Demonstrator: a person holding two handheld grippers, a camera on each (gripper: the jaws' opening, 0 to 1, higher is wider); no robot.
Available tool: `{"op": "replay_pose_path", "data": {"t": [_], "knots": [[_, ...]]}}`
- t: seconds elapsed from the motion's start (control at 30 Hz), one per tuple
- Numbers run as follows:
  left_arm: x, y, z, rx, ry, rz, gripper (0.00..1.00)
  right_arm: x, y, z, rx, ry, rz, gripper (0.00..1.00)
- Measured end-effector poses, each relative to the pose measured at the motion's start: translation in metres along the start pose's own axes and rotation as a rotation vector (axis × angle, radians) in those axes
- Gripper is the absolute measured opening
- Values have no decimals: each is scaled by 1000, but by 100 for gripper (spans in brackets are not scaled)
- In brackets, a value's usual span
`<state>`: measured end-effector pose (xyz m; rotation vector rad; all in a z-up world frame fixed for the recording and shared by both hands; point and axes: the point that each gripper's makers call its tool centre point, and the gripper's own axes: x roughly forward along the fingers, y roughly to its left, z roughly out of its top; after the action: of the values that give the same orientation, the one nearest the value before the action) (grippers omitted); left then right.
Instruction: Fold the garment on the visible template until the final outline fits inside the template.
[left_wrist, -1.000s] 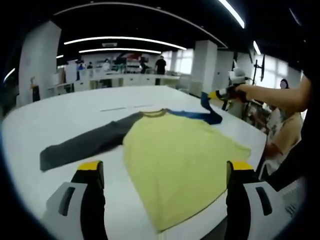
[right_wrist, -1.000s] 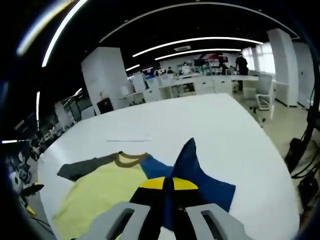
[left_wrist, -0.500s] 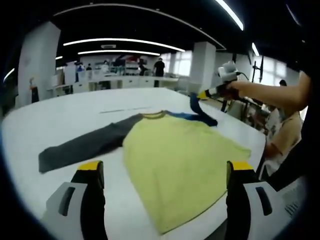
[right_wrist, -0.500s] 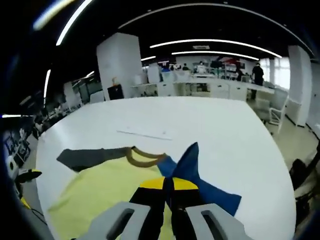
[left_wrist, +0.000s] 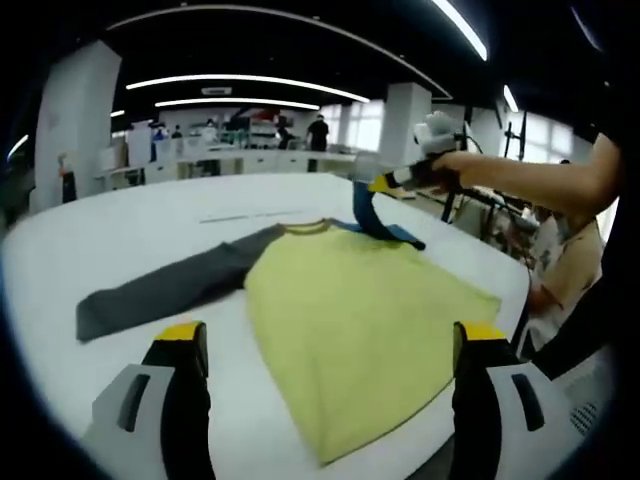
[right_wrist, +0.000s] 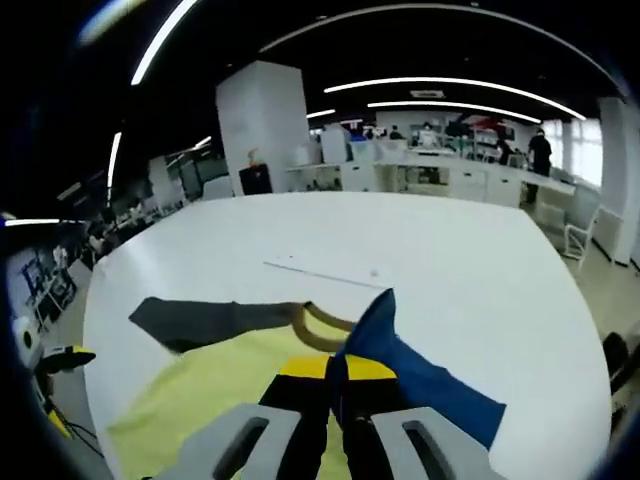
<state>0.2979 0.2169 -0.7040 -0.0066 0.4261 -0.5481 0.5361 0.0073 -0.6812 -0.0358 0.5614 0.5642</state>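
A long-sleeved garment with a yellow-green body, one dark grey sleeve and one blue sleeve (left_wrist: 340, 320) lies flat on a large white table (left_wrist: 150, 215), and everything here is placed from that garment. In the left gripper view, the dark grey sleeve (left_wrist: 165, 290) stretches away from the body toward the left, flat on the table, while the olive ribbed collar (left_wrist: 307, 227) sits at the far end of the body. The blue sleeve (left_wrist: 375, 215) rises off the table at the far right shoulder, pinched at its end by the right gripper (left_wrist: 385, 183), which a person's bare forearm (left_wrist: 520, 180) carries in from the right. The left gripper (left_wrist: 325, 335) hovers at the near side of the garment, its two yellow-tipped jaws spread wide apart with nothing between them, the yellow-green body showing in the gap. In the right gripper view, the right gripper (right_wrist: 335, 368) has its yellow-tipped jaws clenched on the blue sleeve (right_wrist: 400, 360), whose cuff stands up as a point just above the jaws while the rest drapes down to the right. Beyond the collar (right_wrist: 320, 328) a thin pale line, the template marking (right_wrist: 320, 273), runs across the table, apart from the garment. Far past the table stand white desks and pillars (right_wrist: 265, 125) under ceiling light strips.
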Motion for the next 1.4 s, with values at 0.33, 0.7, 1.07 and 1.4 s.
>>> {"op": "replay_pose_path", "data": {"t": [0.33,0.7,1.07,1.4], "knots": [[-3,2,-3,0,5,6,99,20,31,6,-74,24,53,0],[-3,4,-5,-1,9,13,99,32,59,6,-142,64,111,0],[-4,4,-5,11,13,17,99,40,87,8,-217,86,164,0],[-6,6,-4,4,0,33,99,45,120,1,-255,107,233,0]]}}
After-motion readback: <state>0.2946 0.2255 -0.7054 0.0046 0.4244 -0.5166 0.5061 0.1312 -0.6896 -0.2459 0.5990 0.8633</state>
